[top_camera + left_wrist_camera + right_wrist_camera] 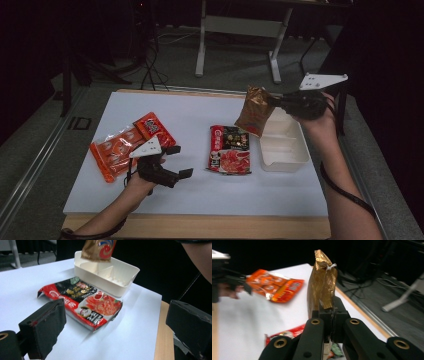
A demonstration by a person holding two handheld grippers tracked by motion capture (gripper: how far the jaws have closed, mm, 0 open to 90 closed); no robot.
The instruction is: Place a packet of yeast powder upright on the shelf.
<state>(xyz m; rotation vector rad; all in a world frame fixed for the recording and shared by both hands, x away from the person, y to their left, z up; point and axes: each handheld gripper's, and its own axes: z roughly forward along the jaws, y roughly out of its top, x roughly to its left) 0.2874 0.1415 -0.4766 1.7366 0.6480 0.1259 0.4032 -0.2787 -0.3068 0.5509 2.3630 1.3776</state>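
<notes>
Jaws of the left gripper (181, 161) stand wide apart with nothing between them, low over the white table (190, 192) at its near left. In the left gripper view its two black pads (46, 327) frame the red-and-black noodle packet (82, 303) lying flat ahead, not touching it. Just beyond and left of this gripper in the high view lies the orange snack bag (127, 145), flat on the table, with the gripper's grey plate overlapping its near edge.

Centre: red-and-black noodle packet lies flat, just beside the left wall of the white divided tray (285, 150). Whether packet and tray touch cannot be told.

Right: right gripper (274, 101) is raised above the table, jaws clamped tight on the gold-brown packet (255, 111). Packet hangs from its pinched edge, clear of the table, above the tray's far left corner. In the right gripper view the packet (323, 287) rises crumpled from between the closed jaws.
</notes>
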